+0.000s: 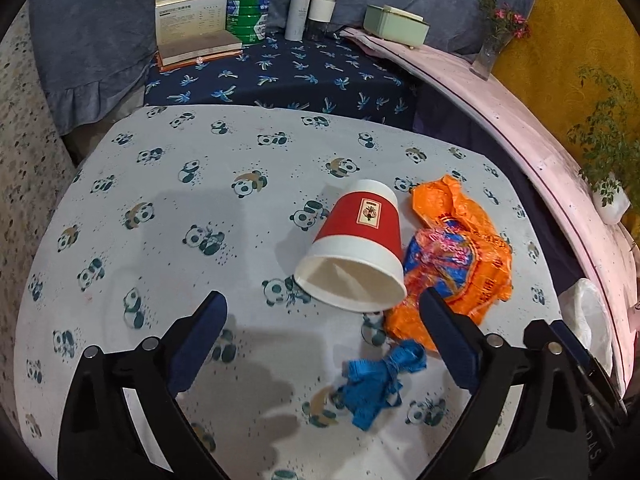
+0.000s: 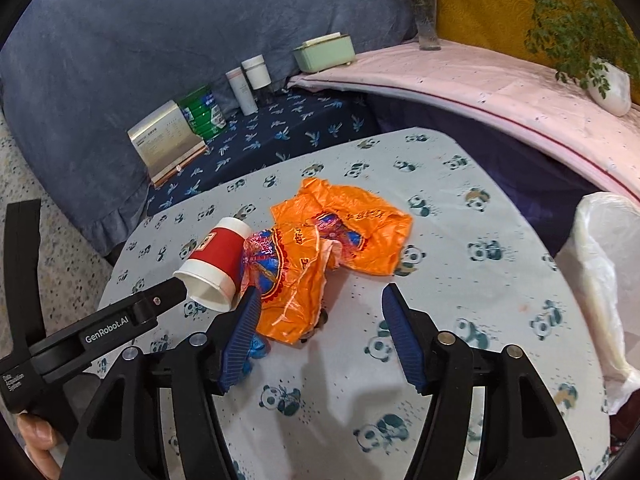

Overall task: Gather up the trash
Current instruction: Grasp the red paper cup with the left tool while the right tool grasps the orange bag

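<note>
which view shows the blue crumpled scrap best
The left wrist view: the blue scrap lies in full sight on the panda cloth, near the wide-open left gripper. In the right wrist view only a sliver peeks out beside a pad of the right gripper.

Behind the panda-print tabletop (image 1: 160, 184): a palm-print navy cloth (image 1: 304, 76) carrying a boxed book set (image 1: 192, 20), a green tin (image 1: 248, 14) and two white bottles (image 1: 312, 12), all before a grey-blue pillow (image 1: 80, 40). On the pink ledge (image 1: 480, 80): a mint box (image 1: 396, 26), a flower vase (image 1: 490, 54), a potted plant (image 2: 608, 88).
</note>
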`<move>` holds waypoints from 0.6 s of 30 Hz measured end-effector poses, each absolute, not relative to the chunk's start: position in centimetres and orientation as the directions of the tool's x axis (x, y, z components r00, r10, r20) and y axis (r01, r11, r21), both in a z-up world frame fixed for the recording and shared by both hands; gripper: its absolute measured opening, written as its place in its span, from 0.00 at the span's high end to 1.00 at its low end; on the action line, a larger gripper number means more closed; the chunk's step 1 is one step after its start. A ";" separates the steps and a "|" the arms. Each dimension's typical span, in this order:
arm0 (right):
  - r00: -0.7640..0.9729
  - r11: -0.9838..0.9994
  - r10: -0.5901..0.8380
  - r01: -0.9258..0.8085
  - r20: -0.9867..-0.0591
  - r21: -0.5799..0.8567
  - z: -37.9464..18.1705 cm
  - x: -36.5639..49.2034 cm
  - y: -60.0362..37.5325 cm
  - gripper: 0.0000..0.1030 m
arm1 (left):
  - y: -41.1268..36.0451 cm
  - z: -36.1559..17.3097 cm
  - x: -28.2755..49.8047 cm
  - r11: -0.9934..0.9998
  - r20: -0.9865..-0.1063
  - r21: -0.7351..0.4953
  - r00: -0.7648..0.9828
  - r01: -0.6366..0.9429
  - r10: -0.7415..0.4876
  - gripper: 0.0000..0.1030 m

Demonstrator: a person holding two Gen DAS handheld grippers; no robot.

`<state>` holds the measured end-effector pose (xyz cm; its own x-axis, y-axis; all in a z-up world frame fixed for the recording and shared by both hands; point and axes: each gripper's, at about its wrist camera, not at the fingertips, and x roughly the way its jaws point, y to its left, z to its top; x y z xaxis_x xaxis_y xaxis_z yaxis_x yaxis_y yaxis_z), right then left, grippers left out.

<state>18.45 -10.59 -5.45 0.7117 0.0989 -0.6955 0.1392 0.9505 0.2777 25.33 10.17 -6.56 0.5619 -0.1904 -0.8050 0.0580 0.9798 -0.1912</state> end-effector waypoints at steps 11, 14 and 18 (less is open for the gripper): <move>0.665 0.942 0.148 0.129 -0.732 0.308 -9.6 23.1 -9.9 0.41 | 8.1 -10.2 30.1 0.977 -0.843 -0.193 0.494 0.093 -0.213 0.10; 0.658 0.941 0.159 0.124 -0.736 0.314 -10.3 23.6 -9.5 0.41 | 8.2 -10.8 30.4 0.975 -0.844 -0.200 0.489 0.099 -0.223 0.27; 0.645 0.939 0.184 0.107 -0.742 0.326 -10.7 23.7 -9.2 0.69 | 8.2 -10.9 30.2 0.972 -0.843 -0.205 0.485 0.113 -0.234 0.34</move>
<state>23.68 -9.24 -10.75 0.6452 0.1838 -0.7415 0.1074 0.9392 0.3263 30.17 8.15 -10.88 0.4853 -0.2337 -0.8425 0.1128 0.9723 -0.2047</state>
